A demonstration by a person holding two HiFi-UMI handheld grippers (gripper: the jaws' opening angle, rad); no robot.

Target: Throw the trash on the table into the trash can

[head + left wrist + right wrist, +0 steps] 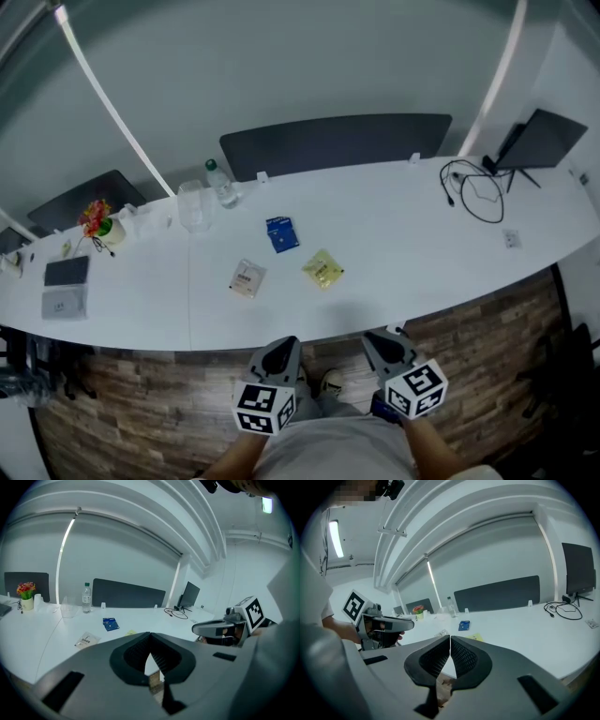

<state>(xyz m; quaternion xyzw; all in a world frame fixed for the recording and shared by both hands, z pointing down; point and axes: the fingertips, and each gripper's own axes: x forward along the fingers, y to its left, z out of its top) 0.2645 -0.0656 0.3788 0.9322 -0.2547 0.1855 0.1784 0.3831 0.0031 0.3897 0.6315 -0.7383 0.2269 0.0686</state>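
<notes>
Advice: left gripper (279, 354) and right gripper (386, 345), both closed and empty at lower centre, should open before reaching the central yellow packet (323, 269).

Table (394, 244): white, curving, is carrying everything.
Middle: blue packet (281, 233), yellow packet (323, 269) and pale packet (247, 278) are lying apart.
Left: bottle (221, 184), clear cup (192, 204) and flowers (97, 220) are standing.
Right: black cable (473, 192) is lying looped.

Three trash packets (282, 233) (323, 269) (247, 278), one bottle (222, 184), one monitor (544, 139)
</notes>
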